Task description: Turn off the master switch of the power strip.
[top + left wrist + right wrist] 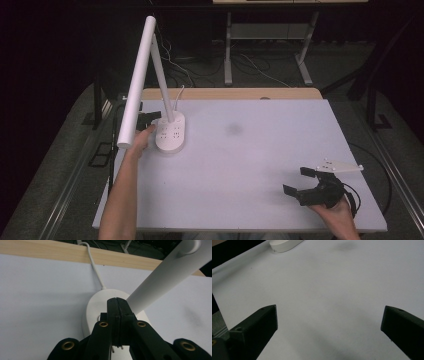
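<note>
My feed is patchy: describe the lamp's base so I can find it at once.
Start at the white table and go to its far left corner. There sits the lamp base, a flat white oval with a slanted white arm rising from it. Socket holes on top and a white cord set it apart.

One desk lamp [169, 132], two claws [300, 182]

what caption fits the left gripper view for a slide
Left gripper, jaws shut, poised over the white lamp base beside its slanted arm, cord trailing off the table.

No legible text

No word, label, brand or number can be read — the marks on the lamp base [170, 134] stay too small.
</note>
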Demonstrator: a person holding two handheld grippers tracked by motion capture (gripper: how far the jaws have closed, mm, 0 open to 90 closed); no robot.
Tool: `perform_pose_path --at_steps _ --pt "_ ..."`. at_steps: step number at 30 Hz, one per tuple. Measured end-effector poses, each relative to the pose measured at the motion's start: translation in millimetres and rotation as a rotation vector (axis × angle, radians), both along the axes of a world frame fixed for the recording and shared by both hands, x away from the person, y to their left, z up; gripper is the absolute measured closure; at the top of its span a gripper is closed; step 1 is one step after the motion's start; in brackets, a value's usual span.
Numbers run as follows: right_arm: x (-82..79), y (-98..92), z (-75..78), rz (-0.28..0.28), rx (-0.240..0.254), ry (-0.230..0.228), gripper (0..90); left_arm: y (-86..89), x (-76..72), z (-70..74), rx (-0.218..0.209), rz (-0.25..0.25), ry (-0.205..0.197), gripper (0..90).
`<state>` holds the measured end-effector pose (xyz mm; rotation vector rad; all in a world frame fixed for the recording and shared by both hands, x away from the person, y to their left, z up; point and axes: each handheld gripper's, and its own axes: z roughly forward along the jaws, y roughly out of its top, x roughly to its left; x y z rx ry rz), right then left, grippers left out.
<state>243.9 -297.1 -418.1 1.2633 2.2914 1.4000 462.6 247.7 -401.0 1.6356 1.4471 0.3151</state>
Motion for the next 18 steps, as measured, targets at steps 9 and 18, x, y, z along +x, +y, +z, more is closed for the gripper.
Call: perform_pose_path --at_steps 9,18 --pt "-1.3 -0.7 1.1 0.004 0.001 -0.009 0.3 6.5 -17.6 12.1 0.0 0.014 -0.024 88.6" --pt "-2.1 1.0 1.6 0.01 0.006 -0.007 0.2 18.8 -42.6 21.8 -0.013 0.03 -0.07 85.8"
